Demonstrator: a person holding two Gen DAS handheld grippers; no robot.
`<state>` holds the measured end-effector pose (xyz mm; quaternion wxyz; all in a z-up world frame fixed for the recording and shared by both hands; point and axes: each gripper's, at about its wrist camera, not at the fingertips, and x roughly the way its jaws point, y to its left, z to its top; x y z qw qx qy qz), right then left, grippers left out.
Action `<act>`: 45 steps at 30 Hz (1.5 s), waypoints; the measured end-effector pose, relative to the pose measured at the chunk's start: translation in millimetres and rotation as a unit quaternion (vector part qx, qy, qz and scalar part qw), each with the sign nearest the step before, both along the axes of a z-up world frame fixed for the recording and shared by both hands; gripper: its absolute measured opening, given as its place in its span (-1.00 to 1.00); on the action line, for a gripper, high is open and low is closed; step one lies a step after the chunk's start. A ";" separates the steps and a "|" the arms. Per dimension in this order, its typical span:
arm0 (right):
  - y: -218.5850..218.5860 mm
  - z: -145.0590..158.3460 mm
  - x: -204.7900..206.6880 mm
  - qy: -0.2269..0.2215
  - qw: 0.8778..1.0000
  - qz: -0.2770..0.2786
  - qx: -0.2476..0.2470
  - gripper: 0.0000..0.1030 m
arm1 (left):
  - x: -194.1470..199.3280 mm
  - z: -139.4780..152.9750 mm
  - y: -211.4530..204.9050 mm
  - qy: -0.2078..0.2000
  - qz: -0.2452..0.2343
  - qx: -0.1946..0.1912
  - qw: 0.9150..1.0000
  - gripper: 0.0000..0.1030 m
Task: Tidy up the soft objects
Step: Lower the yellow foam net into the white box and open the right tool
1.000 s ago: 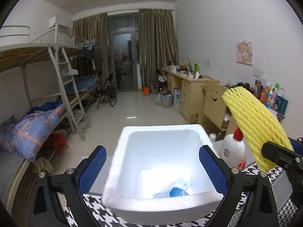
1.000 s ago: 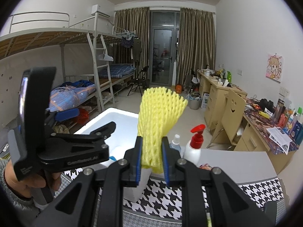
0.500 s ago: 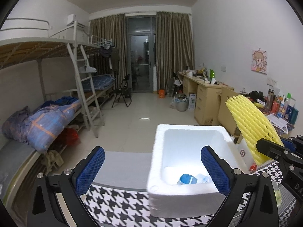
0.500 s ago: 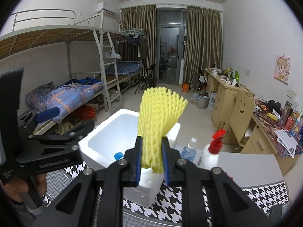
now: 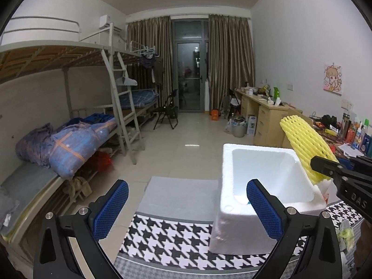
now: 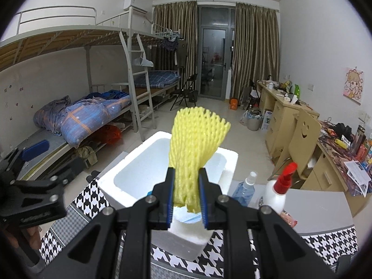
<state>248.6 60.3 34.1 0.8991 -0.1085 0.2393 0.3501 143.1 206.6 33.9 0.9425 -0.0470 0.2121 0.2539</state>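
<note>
My right gripper (image 6: pixel 185 196) is shut on the lower end of a yellow foam net sleeve (image 6: pixel 196 144), which stands up above the near rim of a white foam box (image 6: pixel 130 179). In the left wrist view the same yellow sleeve (image 5: pixel 304 144) hangs over the right rim of the foam box (image 5: pixel 234 211), pinched by the right gripper's black arm. My left gripper (image 5: pixel 187 211) is open and empty, left of the box over the houndstooth cloth (image 5: pixel 167 234). Something blue lies at the box bottom.
A clear spray bottle (image 6: pixel 244 190) and a white bottle with a red trigger (image 6: pixel 277 193) stand right of the box. A grey mat (image 5: pixel 176 195) lies beyond the cloth. Bunk beds line the left wall, desks and a chair the right.
The left gripper has swung to the left, so the foam box slid from between its fingers to the right side. The right gripper with the yellow sleeve moved along over the box, still shut.
</note>
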 end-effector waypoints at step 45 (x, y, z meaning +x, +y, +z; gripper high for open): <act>25.6 -20.7 36.1 0.086 0.996 -0.002 -0.002 0.52 | -42.3 -21.1 -4.4 -0.015 -0.007 -0.036 0.999 0.98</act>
